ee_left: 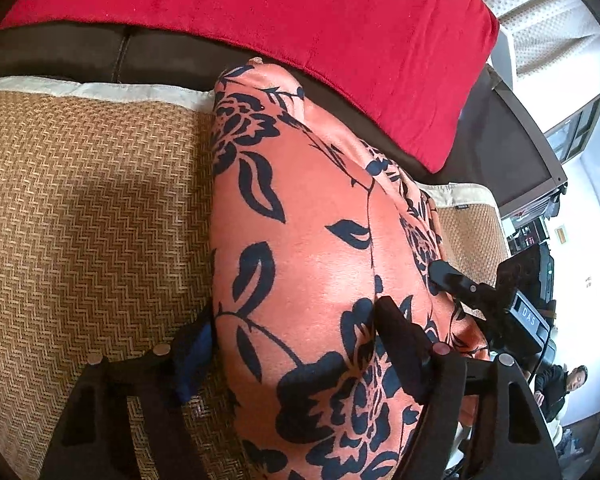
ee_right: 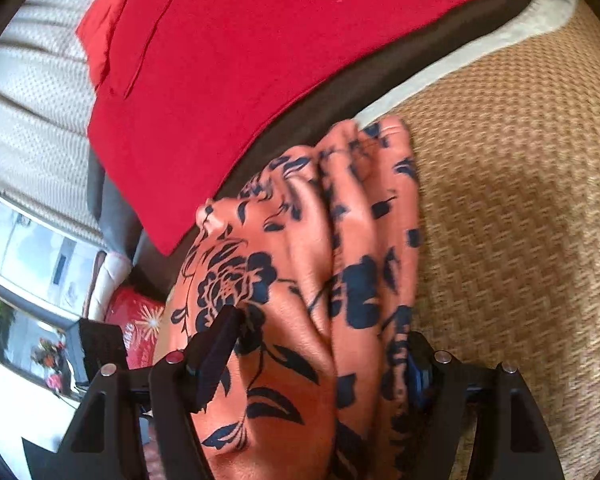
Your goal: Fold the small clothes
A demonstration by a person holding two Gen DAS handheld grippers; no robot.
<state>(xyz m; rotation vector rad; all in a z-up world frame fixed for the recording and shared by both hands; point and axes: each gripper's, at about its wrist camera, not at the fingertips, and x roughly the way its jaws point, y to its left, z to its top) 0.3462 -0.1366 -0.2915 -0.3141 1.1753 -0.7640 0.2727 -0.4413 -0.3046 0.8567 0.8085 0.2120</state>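
Two views apply. Left wrist: the left gripper (ee_left: 296,344) straddles the orange floral garment (ee_left: 312,216) on the woven mat (ee_left: 80,200), jaws wide; whether its pads press cannot be told. Right wrist: the right gripper (ee_right: 320,360) likewise brackets bunched folds, grip unconfirmed, probably steadying the cloth for creasing.

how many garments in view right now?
1. The orange floral garment lies bunched on the woven mat, between the fingers of both grippers. The red cloth behind looks like a cushion or cover, not clothing. Others may be hidden.
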